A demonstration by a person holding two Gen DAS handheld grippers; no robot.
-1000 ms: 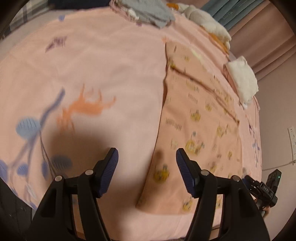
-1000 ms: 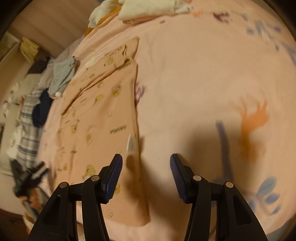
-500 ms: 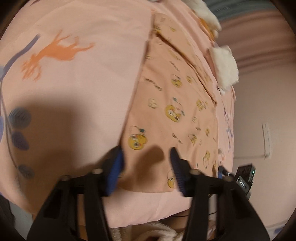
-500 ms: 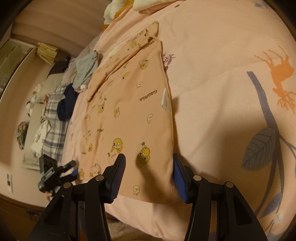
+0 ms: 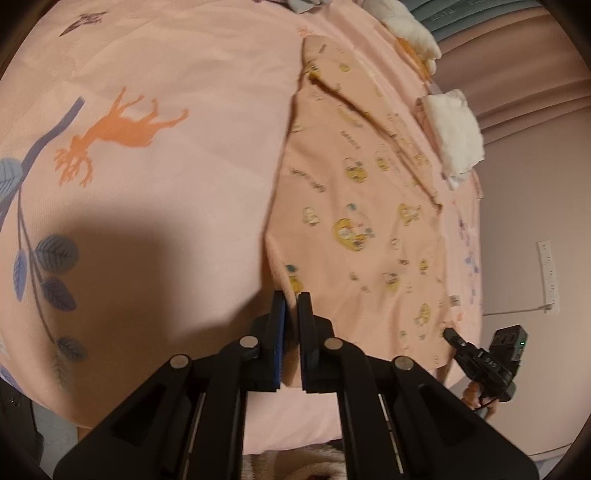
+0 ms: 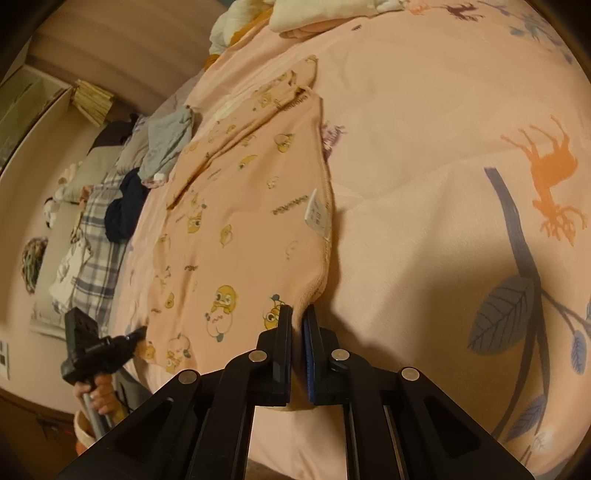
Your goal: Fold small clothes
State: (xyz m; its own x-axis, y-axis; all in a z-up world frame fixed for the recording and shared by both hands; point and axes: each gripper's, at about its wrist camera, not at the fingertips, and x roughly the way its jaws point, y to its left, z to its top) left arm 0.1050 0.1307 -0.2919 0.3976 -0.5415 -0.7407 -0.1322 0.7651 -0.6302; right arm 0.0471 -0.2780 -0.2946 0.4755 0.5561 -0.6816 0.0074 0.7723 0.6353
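A bed covered by a pink sheet [image 5: 177,229] printed with an orange deer and blue leafy branches fills both views, with a pinkish wall and curtain folds behind it. In the left wrist view a small peach garment [image 5: 354,206] with yellow cartoon chicks lies flat right of centre, running from the upper middle of the frame down to the lower middle. The left gripper [image 5: 291,306] has just been closing and now pinches the garment's near left corner, the cloth rising in a ridge between its blue pads. At the lower right of that view the right gripper's body shows by the garment's other near corner, held in a hand.

In the right wrist view the same garment [image 6: 236,206] spreads across the centre-left, a white label [image 6: 317,216] standing at its right edge. The right gripper [image 6: 297,314] has also just been closing and clamps the near right corner of the hem. At the lower left a hand [image 6: 98,397] holds the left gripper at the opposite corner. A grey cloth [image 6: 168,142], a dark navy item [image 6: 122,206] and a plaid fabric [image 6: 98,254] lie along the left side, and white clothes [image 6: 325,11] sit at the top.
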